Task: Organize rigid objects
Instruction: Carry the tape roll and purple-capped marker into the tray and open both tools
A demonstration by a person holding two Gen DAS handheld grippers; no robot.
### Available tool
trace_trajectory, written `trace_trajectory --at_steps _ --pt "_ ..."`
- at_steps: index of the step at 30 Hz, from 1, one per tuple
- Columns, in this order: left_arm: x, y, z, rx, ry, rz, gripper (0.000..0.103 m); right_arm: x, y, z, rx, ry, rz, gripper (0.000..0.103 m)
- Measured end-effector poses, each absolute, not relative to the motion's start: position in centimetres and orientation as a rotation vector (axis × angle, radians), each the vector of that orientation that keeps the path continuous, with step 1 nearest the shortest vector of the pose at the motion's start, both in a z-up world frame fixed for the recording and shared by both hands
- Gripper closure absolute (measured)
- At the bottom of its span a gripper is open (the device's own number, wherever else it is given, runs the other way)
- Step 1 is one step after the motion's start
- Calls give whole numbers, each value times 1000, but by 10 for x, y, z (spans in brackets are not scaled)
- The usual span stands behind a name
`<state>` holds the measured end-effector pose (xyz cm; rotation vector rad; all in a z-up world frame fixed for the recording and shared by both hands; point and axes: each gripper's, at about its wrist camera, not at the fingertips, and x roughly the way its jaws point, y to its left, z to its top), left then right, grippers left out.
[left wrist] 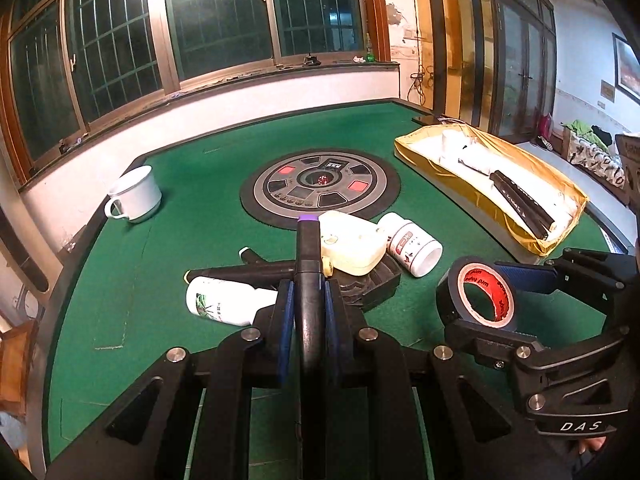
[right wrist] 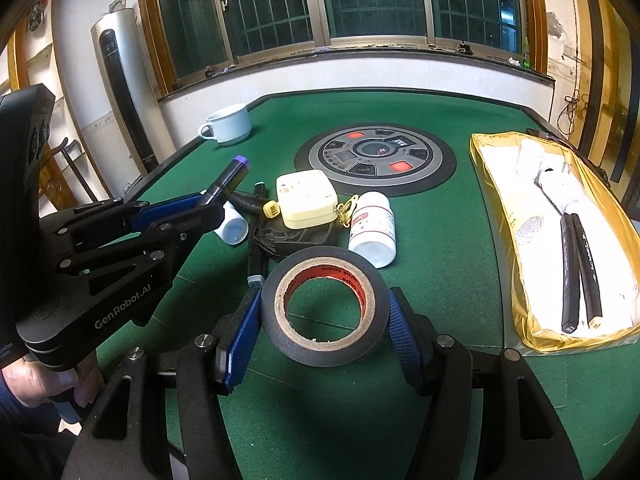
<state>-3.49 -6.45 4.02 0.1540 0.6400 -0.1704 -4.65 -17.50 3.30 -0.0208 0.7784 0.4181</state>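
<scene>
Left wrist view: my left tongs [left wrist: 310,280] clamp a purple-capped marker [left wrist: 307,256], the yellow tray [left wrist: 516,228] at two o'clock. Right wrist view: my right tongs [right wrist: 326,316] grip the tape roll [right wrist: 325,306] (its sides pinched); the tray [right wrist: 500,208] sits at three o'clock. I judge both loads go there next.

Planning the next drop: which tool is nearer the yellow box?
Right. The right tool, holding the tape roll, sits just beside the yellow box's near end. The left tool, gripping a marker, is across the clutter pile, farther off.
</scene>
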Motion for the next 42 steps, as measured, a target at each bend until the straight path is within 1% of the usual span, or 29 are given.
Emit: trace_trajectory --at_steps 20,42 --pt "-36 -83 49 196 627 -190 90 -46 -191 37 19 764 410 47" --pt "-32 -171 83 286 554 -304 90 -47 -292 66 142 667 261 47"
